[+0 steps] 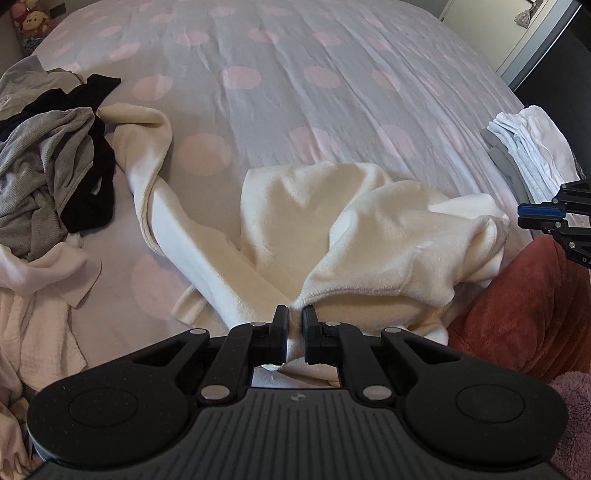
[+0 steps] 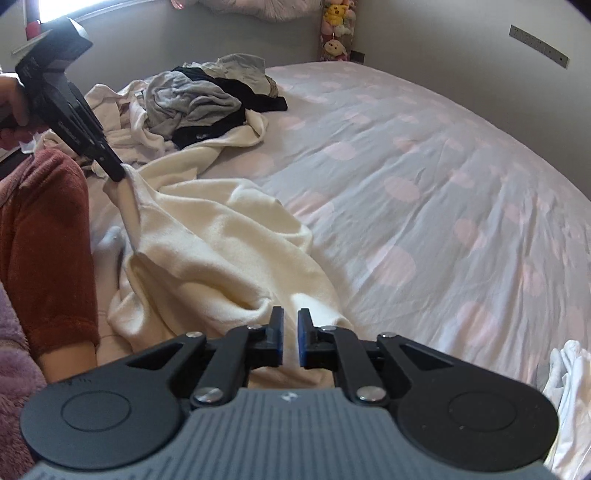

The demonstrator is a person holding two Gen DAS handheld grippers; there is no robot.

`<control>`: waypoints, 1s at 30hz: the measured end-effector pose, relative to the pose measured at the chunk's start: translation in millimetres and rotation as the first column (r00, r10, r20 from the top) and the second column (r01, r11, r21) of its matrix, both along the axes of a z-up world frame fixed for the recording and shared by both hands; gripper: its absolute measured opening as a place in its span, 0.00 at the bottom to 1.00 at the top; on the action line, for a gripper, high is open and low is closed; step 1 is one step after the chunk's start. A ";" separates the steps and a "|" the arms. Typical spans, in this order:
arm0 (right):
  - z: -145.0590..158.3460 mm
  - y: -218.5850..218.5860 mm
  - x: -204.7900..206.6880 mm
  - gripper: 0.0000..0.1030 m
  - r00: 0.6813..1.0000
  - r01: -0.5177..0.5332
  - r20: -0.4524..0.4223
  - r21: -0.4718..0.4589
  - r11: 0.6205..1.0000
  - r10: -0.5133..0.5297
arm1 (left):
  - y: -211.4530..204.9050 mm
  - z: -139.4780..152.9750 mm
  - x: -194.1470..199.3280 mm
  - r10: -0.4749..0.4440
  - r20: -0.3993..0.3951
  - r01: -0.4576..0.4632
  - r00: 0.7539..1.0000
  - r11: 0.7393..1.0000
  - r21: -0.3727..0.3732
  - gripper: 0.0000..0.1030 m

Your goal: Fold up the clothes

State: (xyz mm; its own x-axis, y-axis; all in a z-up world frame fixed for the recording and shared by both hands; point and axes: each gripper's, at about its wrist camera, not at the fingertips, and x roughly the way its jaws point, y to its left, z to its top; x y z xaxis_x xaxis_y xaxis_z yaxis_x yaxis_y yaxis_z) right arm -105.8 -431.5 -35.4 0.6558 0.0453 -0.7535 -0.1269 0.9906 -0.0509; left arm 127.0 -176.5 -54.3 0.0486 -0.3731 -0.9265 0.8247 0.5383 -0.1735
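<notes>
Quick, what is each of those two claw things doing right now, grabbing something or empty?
Left gripper: closed, pinching an edge of the cream garment.
Right gripper: jaws slightly apart, nothing visibly gripped.

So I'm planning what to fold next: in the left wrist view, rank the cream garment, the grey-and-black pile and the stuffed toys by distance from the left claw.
1. Cream garment, pinched in the left claw.
2. Grey-and-black pile, to the left.
3. Stuffed toys, far top-left corner.
</notes>
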 end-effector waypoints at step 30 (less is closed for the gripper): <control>-57.2 105.8 51.5 0.23 0.991 0.121 0.111 -0.471 0.874 -0.077 | 15.1 1.4 6.2 0.049 -0.037 -0.053 0.998 0.990 -0.134 0.06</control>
